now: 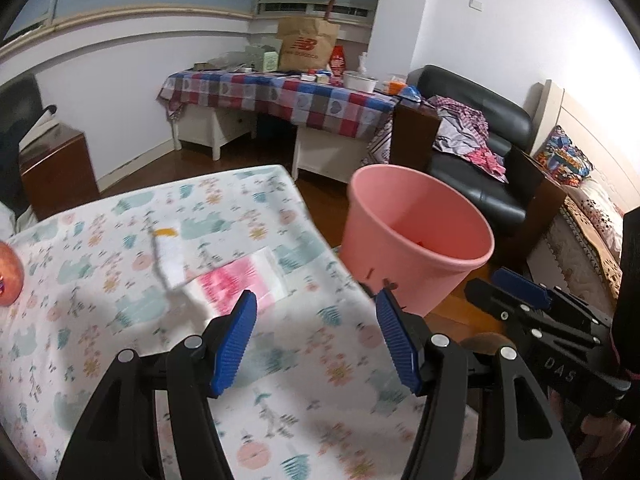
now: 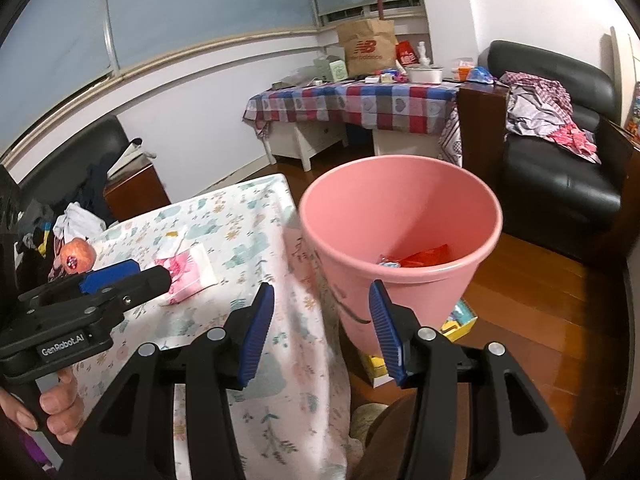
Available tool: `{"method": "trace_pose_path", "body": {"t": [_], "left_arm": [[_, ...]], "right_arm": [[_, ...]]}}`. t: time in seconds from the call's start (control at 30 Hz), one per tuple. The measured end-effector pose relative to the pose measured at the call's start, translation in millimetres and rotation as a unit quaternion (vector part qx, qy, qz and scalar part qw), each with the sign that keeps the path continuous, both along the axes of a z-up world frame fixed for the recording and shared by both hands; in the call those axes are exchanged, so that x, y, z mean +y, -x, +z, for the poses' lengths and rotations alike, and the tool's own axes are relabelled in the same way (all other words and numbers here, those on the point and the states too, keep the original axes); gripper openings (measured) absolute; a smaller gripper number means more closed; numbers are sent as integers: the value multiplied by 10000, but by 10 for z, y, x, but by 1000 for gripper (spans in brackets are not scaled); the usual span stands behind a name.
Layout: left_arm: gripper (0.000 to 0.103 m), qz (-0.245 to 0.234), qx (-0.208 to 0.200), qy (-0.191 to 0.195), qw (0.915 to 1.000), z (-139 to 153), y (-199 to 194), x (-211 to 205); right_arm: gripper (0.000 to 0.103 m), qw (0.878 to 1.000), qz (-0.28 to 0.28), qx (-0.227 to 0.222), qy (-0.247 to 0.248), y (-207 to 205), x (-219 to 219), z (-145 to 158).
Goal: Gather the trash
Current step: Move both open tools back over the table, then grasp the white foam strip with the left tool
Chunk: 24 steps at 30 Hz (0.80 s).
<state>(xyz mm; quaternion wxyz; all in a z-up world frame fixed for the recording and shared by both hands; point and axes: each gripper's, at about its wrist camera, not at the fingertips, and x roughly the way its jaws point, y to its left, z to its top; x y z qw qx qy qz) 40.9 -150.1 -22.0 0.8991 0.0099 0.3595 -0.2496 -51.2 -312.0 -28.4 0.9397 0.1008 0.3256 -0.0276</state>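
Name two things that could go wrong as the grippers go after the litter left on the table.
1. The pink-and-white wrapper lies flat on the loose floral cloth; the open left gripper may pinch cloth along with it and drag it.
2. The pink bin stands off the table's edge, so a piece dropped too early may land on the wooden floor.

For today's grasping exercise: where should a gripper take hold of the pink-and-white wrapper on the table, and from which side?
Probably the wrapper's near edge, coming in low from the left gripper's side. It lies flat on the tablecloth, so one finger must slip under that edge. The open jaws stand wide enough.
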Motion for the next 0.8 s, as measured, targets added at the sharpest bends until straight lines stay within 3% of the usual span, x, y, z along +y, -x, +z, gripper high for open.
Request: {"method": "trace_pose_path", "body": {"t": [0.37, 0.63, 0.8], "left_arm": [[61, 446, -34, -94, 9990, -87, -94, 517], [61, 990, 131, 13, 9950, -135, -428, 868], [57, 1209, 258, -6, 9923, -131, -734, 884]], "right_arm": [[50, 9995, 279, 145, 28, -124, 251, -42], [50, 9986, 442, 288, -11, -193, 313, -124], [50, 9981, 506, 340, -69, -247, 303, -167]]}}
